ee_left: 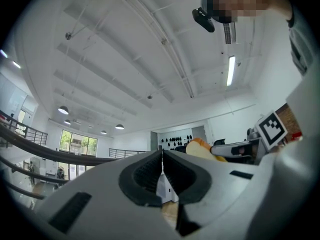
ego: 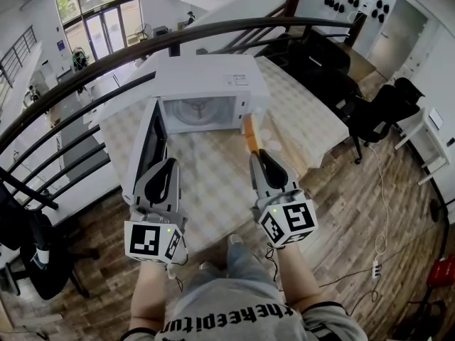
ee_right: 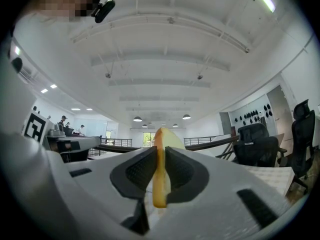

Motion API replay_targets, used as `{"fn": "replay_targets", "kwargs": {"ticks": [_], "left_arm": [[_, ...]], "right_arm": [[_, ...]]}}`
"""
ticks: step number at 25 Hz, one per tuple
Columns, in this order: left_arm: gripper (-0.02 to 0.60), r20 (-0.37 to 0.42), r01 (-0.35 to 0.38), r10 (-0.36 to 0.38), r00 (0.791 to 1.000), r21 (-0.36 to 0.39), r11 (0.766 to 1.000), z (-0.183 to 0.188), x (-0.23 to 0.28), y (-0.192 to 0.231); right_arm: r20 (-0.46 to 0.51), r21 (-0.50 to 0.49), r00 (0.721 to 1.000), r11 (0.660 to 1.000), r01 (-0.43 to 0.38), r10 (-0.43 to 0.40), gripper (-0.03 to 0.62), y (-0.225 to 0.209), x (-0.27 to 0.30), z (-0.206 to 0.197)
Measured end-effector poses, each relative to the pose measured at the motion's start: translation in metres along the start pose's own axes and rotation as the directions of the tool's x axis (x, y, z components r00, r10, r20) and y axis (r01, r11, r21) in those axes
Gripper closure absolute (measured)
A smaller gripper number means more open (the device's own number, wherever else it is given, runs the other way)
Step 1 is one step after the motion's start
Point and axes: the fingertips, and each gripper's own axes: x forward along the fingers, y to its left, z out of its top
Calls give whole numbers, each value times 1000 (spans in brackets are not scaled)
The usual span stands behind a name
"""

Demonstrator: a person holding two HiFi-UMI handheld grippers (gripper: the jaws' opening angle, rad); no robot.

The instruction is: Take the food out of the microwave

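**A:** What sort of room was it?

**B:** A bright, open hall with a wooden floor (ego: 355, 219). A dark curved railing (ego: 142, 48) swept across the upper part of the head view, and black office chairs (ego: 377, 112) stood at the right. In the middle was a table (ego: 213, 183) under a pale checked cloth.

**A:** And on the table?

**B:** A white microwave (ego: 206, 84) at upper centre. Its door (ego: 151, 144) was swung wide open toward the left of the frame, and the turntable (ego: 199, 112) showed through the opening.

**A:** Where was the food?

**B:** Outside the oven, just below its right front corner in the frame and over the cloth. It was a bread slice (ego: 249, 135) with an orange crust, standing on edge. The right gripper (ego: 254, 153) had it clamped, one pad pressed on each flat face, and the top of the slice stuck out past the tips.

**A:** And the other one?

**B:** The left gripper (ego: 169, 162) was at lower left of centre, by the lower edge of the open door. I couldn't tell whether it touched the door. Its jaws were pressed together with nothing between them.
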Motion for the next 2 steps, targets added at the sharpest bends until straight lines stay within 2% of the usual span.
{"fn": "replay_targets", "kwargs": {"ticks": [2], "left_arm": [[571, -3, -6, 6, 1000, -2, 1000, 0, 0, 2]], "right_arm": [[3, 2, 1000, 1000, 3, -3, 539, 0, 1, 0]]}}
